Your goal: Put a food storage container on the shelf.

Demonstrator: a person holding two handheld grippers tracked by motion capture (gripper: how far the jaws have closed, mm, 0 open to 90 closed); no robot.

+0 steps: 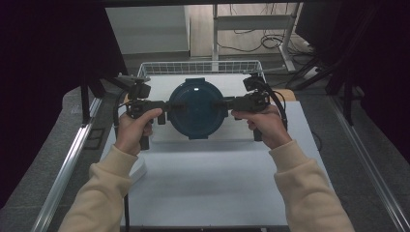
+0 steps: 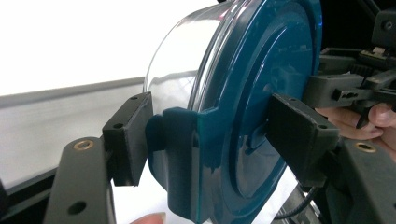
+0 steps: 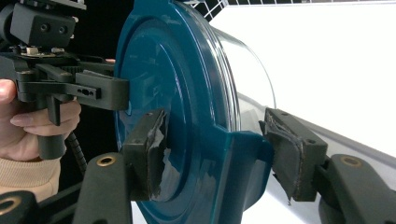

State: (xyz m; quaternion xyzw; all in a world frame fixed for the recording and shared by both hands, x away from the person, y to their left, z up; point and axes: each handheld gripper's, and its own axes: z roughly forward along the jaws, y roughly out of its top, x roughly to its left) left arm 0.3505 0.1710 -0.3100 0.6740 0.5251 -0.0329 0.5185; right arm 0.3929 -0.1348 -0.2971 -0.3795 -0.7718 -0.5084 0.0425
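While raised above the white table (image 1: 217, 179), pinching the teal-lidded container (image 1: 197, 108) from both sides: left gripper (image 1: 164, 107), right gripper (image 1: 231, 103).

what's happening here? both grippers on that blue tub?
Yes. A person holds a round clear container with a dark teal lid between two handheld grippers. The left gripper clamps the lid's latch tab on one side, and the right gripper clamps the tab on the opposite side. The container is above the white table, in front of a wire basket. The lid is on. Whether it rests on anything isn't clear.
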